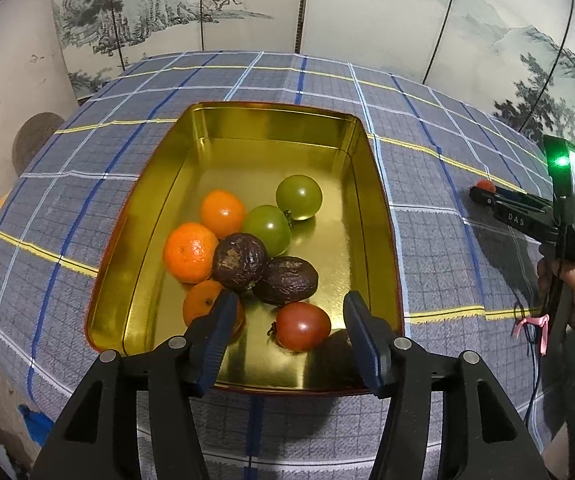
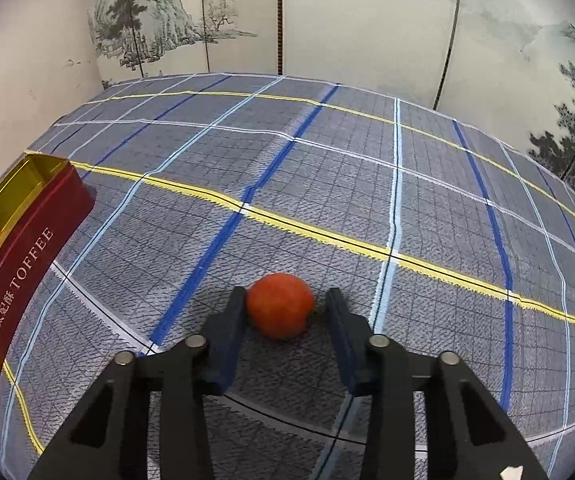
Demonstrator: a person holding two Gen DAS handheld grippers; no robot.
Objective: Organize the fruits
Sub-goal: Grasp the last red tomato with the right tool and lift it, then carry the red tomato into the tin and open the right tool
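Note:
A gold-lined red toffee tin [image 1: 159,184] lies on the checked tablecloth. It holds oranges [image 1: 189,252], two green tomatoes [image 1: 298,197], two dark passion fruits [image 1: 239,262] and a red tomato [image 1: 302,326]. My left gripper [image 1: 287,314] is open above the tin's near end, with the red tomato between its fingers. My right gripper [image 2: 285,304] is open around a red tomato [image 2: 280,305] that rests on the cloth; its left finger touches the fruit. The right gripper [image 1: 483,194] also shows at the right of the left wrist view. The tin [image 2: 27,248] also shows in the right wrist view.
A painted folding screen [image 1: 247,4] stands behind the table. The tablecloth [image 2: 327,184] stretches far and right of the tomato. A hand holds the right gripper's handle [image 1: 567,264] at the table's right edge.

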